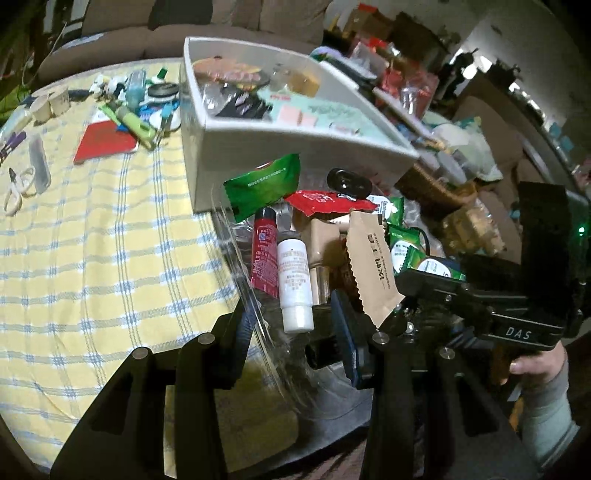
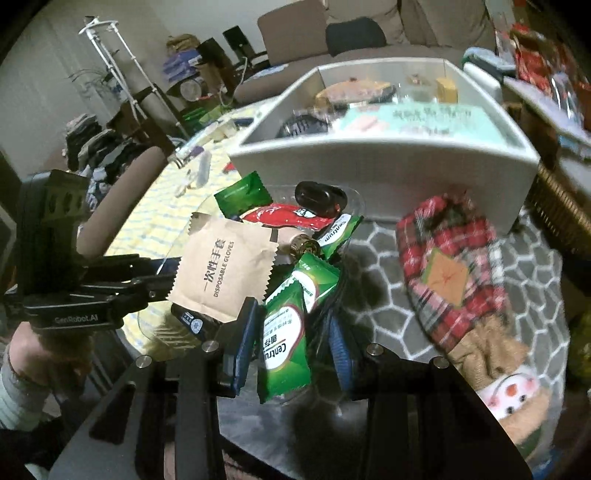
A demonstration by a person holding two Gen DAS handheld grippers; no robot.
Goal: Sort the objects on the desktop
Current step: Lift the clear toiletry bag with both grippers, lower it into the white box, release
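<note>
Clear bowl (image 1: pixel 258 325) w/ packets, gripped at opp. rims: left claw (image 1: pixel 295 332), right claw (image 2: pixel 291 343), both part-closed.

Cluttered home living room: sofa (image 2: pixel 369 22), checked tablecloth (image 1: pixel 92 221).

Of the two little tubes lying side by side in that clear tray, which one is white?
The white tube is the shorter, fatter one with a white cap, lying on the right in the left camera's view. Its neighbour, the red tube, is slimmer with a black cap.
</note>
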